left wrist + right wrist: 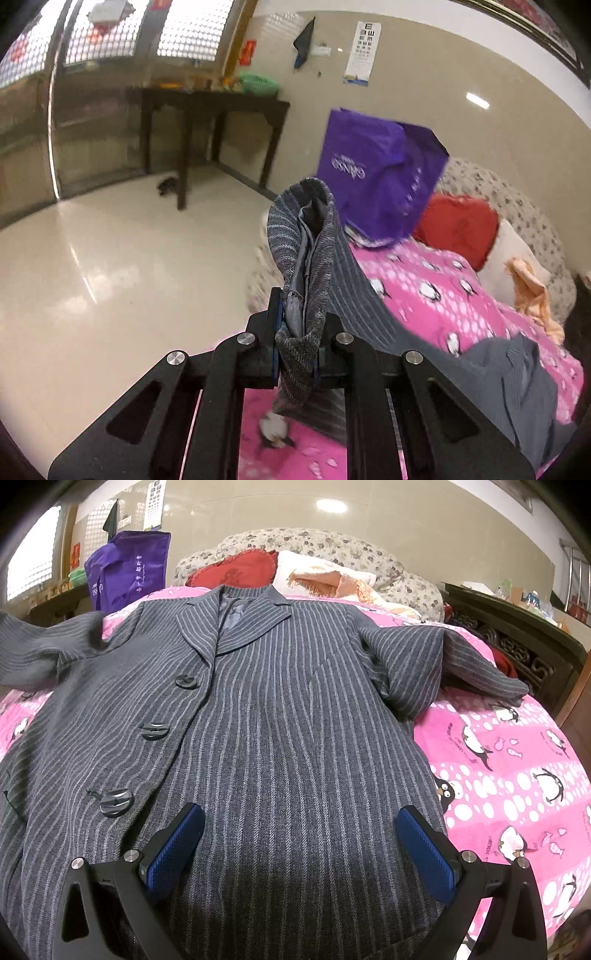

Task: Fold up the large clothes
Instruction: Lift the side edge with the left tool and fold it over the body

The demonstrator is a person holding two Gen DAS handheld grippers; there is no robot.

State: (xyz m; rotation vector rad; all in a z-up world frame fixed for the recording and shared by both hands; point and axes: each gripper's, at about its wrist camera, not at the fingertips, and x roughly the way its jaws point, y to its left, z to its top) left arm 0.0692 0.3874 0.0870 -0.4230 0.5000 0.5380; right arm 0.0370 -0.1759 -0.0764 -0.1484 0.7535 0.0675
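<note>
- Flat on the bed [517,775], a grey pinstriped coat [288,716] is lying face up, collar [236,616] pointing toward the headboard [332,542].
- Its front is showing three dark buttons [153,731] running down one edge.
- One sleeve [424,653] is lying bent across the pink penguin blanket [509,746], on the right in the right wrist view.
- The other sleeve [310,251] is being held up off the bed by the left gripper [299,332], whose jaws are pinching the cuff end tightly.
- From that grip, the striped cloth is sloping back down to the rest of the coat on the blanket [436,280].
- The right gripper [299,845] is hovering low over the coat's lower front, jaws standing wide apart and gripping nothing; whether the blue pads [424,853] are touching the cloth I cannot tell.
- A purple bag [376,173] is standing on the bed near the headboard, beside a red pillow [458,225].
- A white pillow [317,568] with an orange cloth [340,583] draped on it is resting next to the red one.
- A dark table [207,110] is standing against the far wall, with an eye chart [364,51] hanging farther along.
- A carved dark cabinet [517,650] is standing beside the bed.
</note>
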